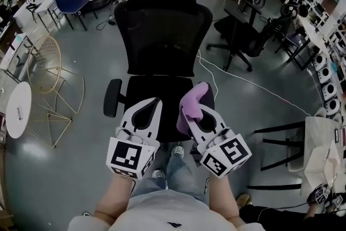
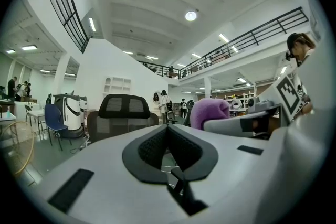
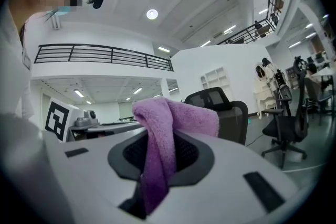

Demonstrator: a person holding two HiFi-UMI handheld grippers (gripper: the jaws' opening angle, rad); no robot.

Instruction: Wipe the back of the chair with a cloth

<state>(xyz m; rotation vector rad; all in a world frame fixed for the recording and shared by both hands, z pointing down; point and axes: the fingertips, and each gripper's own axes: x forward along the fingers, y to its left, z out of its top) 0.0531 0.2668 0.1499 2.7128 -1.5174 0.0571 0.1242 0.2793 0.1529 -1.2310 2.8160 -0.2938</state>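
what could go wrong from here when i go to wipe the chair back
1. The cloth is pinched in a bunch by the right gripper, so hard jaw plastic may meet the chair back before the fabric does.
2. The chair may swivel or roll away when pushed; the left gripper is shut and empty, not steadying it.

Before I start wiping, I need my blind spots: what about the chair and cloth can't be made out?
- Chair back, rear face: head view shows only its front.
- Chair base: head view, hidden under the seat.
- Purple cloth, lower end: right gripper view, sunk between the shut jaws.
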